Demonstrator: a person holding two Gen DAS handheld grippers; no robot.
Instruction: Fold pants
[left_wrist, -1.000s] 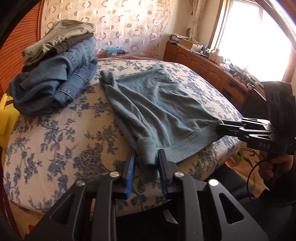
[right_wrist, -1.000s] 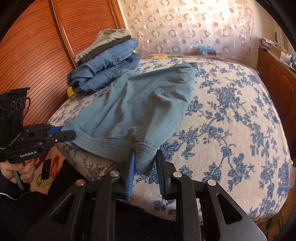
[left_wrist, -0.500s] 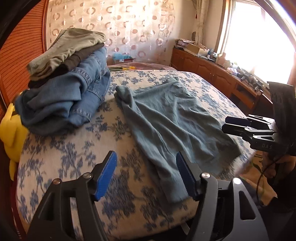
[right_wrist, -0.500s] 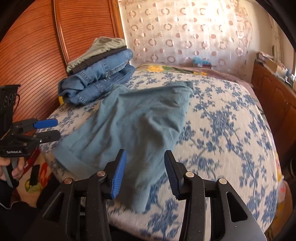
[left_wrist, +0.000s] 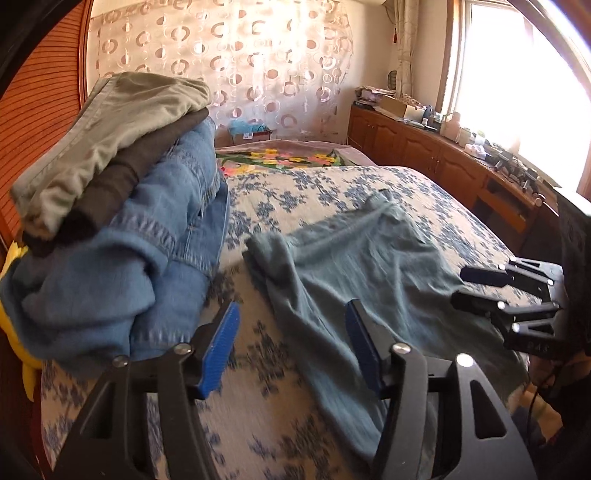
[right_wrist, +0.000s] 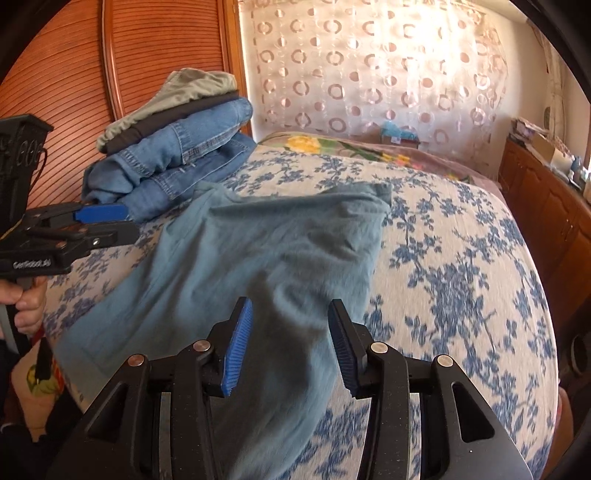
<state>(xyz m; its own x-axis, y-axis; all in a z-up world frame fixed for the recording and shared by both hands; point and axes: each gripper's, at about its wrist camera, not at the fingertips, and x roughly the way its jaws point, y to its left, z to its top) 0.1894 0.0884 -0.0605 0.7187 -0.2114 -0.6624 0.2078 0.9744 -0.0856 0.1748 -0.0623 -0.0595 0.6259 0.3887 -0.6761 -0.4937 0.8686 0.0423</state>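
Grey-blue pants (left_wrist: 354, 266) lie spread flat on the bed, also seen in the right wrist view (right_wrist: 258, 273). My left gripper (left_wrist: 291, 347) is open and empty, above the bed just left of the pants' left edge. My right gripper (right_wrist: 290, 347) is open and empty, above the near right part of the pants. Each gripper shows in the other's view: the right one (left_wrist: 476, 288) at the pants' right side, the left one (right_wrist: 110, 225) at their left side.
A stack of folded clothes (left_wrist: 122, 221), jeans below and olive pants on top, sits on the bed's left, close to my left gripper; it also shows in the right wrist view (right_wrist: 177, 147). The floral bedspread (right_wrist: 461, 280) extends right. A wooden cabinet (left_wrist: 443, 162) lines the window wall.
Both grippers let go of the pants' hem and opened. They then rose and moved forward over the bed, and the pants now lie flat.
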